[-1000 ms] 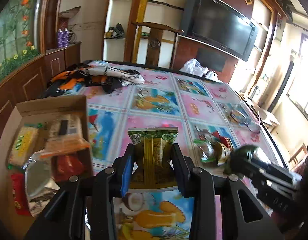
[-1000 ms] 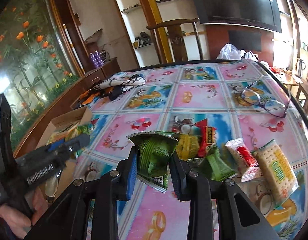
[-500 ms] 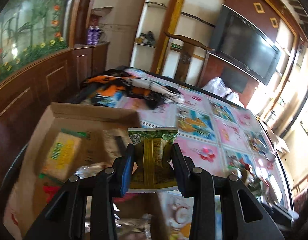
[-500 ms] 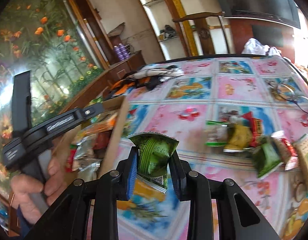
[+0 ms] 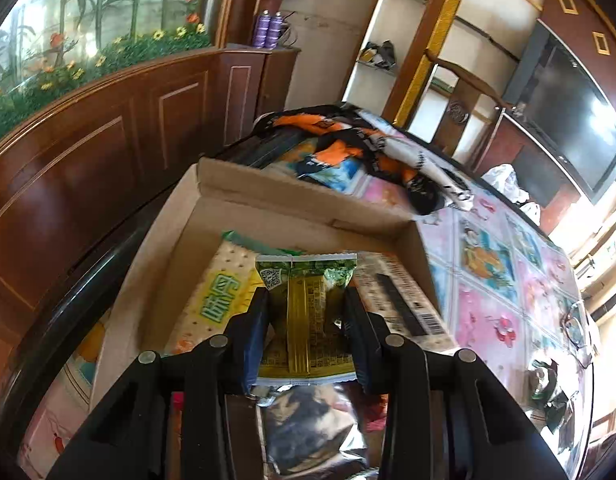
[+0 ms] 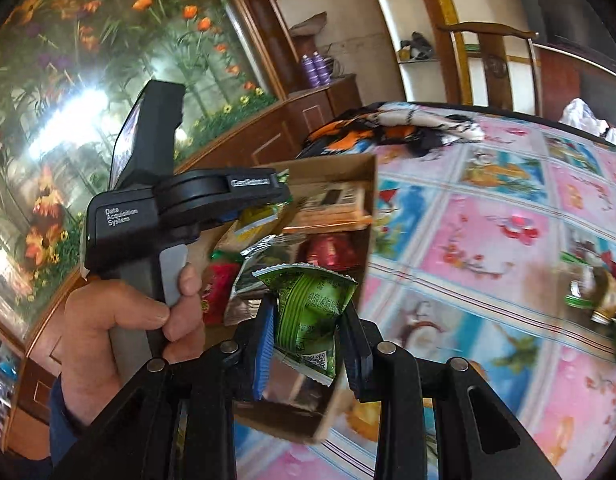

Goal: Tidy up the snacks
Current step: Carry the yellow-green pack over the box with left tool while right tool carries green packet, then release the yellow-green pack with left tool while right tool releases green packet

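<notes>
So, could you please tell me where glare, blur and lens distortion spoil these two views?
Left wrist view: the window at right blows out white, and the cabinet bows with fisheye curve. Right wrist view: glare washes the mural, and the loose snacks at the right edge smear; both held packets stay sharp.

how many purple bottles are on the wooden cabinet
2. The two purple bottles stand side by side, touching or nearly so, on the top of the dark wooden cabinet by the wall, beside the flower mural. More could be hidden behind.

Daylight glare flares on the mural glass (image 6: pixel 68 120); fisheye bends the edges, motion blurs the tablecloth (image 6: pixel 507 280).
</notes>
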The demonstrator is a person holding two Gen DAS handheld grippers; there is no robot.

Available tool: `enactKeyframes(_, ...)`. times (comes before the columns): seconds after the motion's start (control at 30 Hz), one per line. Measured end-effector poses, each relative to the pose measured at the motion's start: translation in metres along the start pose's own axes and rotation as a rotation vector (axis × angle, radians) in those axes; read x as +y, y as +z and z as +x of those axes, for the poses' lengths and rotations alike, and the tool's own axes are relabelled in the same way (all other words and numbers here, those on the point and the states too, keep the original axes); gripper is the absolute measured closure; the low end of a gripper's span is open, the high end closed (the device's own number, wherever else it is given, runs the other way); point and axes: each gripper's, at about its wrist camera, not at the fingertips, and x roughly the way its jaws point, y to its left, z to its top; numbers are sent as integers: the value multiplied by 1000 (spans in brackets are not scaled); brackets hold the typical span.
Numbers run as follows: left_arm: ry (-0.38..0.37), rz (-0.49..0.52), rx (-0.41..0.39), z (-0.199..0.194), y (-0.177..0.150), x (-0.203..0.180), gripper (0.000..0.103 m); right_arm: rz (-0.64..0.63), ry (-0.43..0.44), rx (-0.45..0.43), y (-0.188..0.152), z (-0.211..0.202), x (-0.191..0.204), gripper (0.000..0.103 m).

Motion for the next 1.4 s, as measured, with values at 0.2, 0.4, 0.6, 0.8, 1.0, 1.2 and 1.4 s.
enactKeyframes(0.2, 5, -4, 36, 8, -4, 1, 67, 0, -15, 40, 8, 31, 3, 70)
enactKeyframes(0.4, 5, 5, 37, 7, -5, 0, 67, 3, -26, 62, 8, 46, -3, 70)
enactKeyframes(0.6, -1, 4, 40, 9, -5, -3, 67, -11, -30, 57, 5, 46, -2, 68)
enactKeyframes(0.8, -5, 1, 32, 8, -5, -3, 67, -27, -35, 38, 7, 39, 0, 67)
enactKeyframes(1.0, -18, -2, -10, 0, -4, -5, 65, -20, -22, 11, 11, 27, -1, 67)
enactKeyframes(1.2, -29, 12, -64, -10, -2, -10, 57, 0, -7, -34, 17, 6, -7, 66)
enactKeyframes(1.4, -57, 31, -110, -19, -3, -17, 56, 45, -9, -104, 17, -41, -36, 63)
